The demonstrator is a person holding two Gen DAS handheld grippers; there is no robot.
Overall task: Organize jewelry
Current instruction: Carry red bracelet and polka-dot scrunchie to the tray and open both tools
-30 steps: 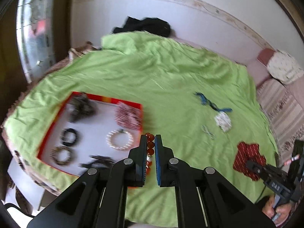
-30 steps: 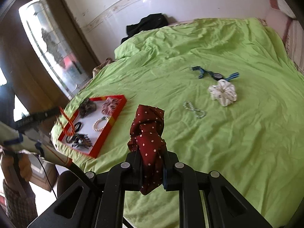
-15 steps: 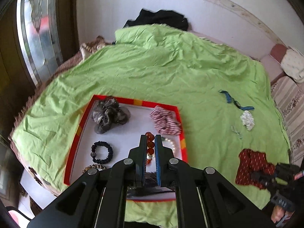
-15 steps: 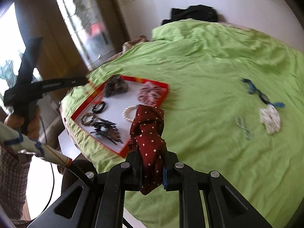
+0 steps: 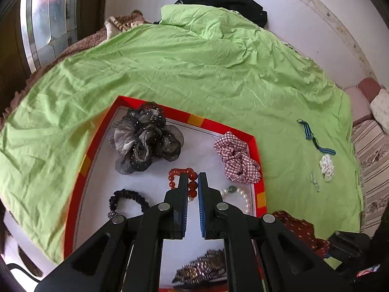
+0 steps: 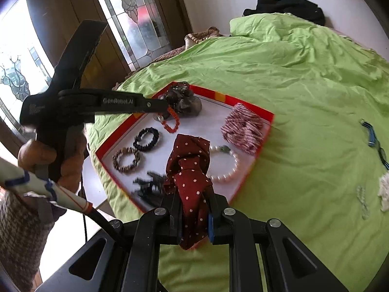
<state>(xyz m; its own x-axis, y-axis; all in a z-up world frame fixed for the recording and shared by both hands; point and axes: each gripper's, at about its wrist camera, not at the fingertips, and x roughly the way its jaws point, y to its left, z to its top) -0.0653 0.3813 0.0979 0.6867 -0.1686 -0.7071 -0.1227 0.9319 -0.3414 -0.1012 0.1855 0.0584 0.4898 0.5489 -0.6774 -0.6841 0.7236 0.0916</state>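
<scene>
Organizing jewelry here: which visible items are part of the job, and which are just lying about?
Part of the job:
- red bead bracelet in the left gripper
- dotted maroon scrunchie in the right gripper
- red-rimmed tray
- pearl bracelet
- blue strap, white scrunchie, still on the sheet

Lying about:
- green sheet
- black garment
- pillow

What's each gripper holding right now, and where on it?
The left gripper pinches the red bead bracelet by one side of its loop. The right gripper clamps the dotted red scrunchie at its lower part.
</scene>
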